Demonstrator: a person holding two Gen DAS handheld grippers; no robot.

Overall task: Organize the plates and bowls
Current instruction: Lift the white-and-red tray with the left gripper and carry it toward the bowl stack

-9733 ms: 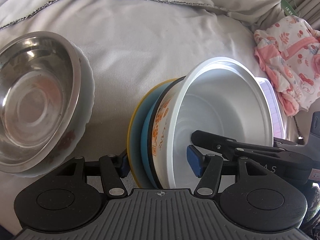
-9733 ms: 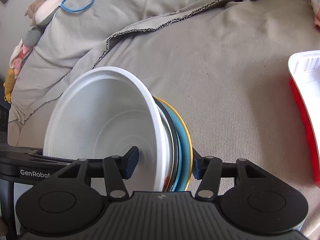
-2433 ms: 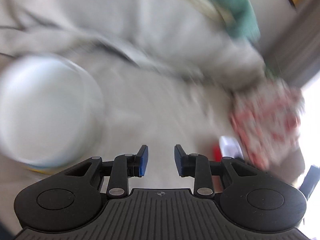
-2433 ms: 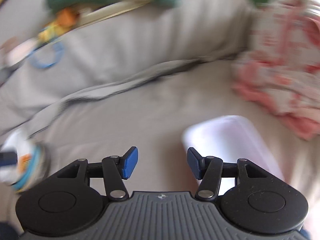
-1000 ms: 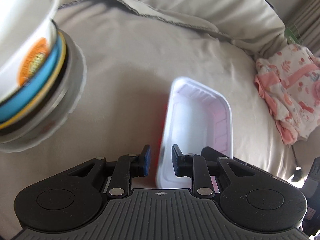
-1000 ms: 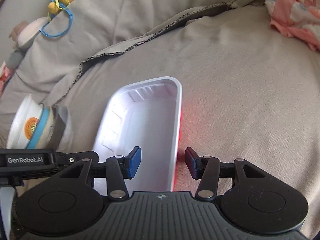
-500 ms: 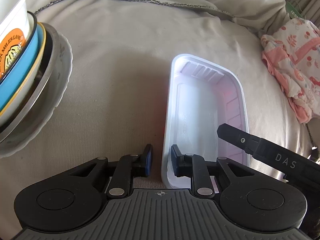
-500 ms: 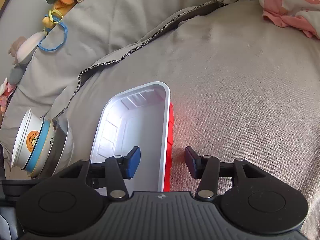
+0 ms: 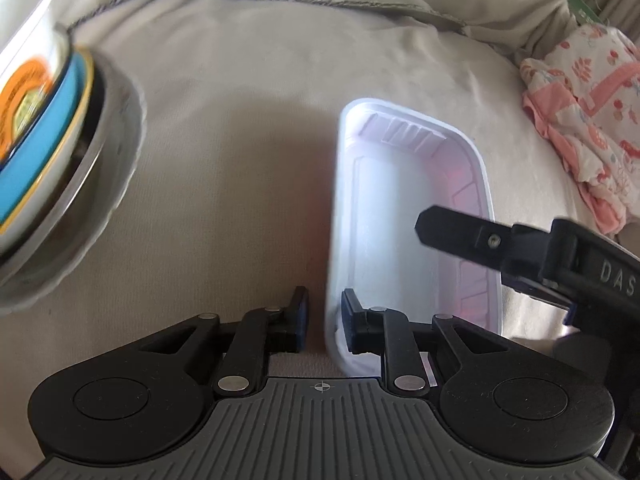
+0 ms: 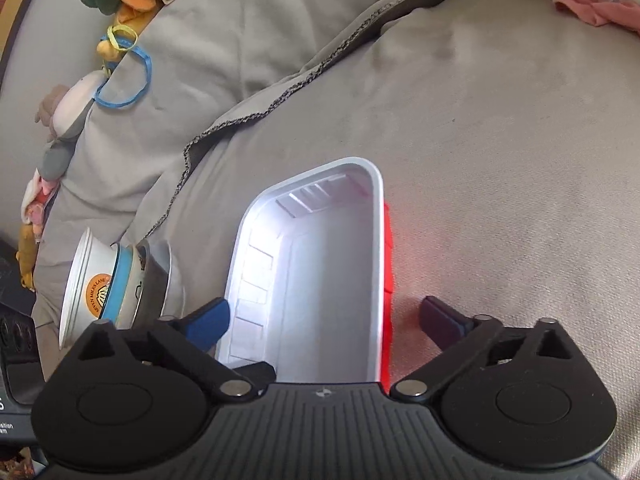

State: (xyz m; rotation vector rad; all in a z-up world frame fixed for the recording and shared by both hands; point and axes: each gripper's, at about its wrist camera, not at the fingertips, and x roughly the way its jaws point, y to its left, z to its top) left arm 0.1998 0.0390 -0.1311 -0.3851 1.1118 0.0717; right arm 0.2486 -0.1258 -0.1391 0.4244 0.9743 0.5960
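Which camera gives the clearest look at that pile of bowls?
The right wrist view: the stack of bowls appears whole and sharp, small at the left. The left wrist view shows it closer, but blurred and cut off by the frame edge.

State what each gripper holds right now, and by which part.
Left gripper straddles the near left rim of the white tray; whether it pinches cannot be told. Right gripper is wide open around the tray, holding nothing.

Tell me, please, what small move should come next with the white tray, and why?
Probably close the left tool on the white tray: its fingers straddle the tray's near left rim without visibly pinching it. The right tool is spread wide across the tray, gripping nothing, and the stack of bowls and plates waits to the left.
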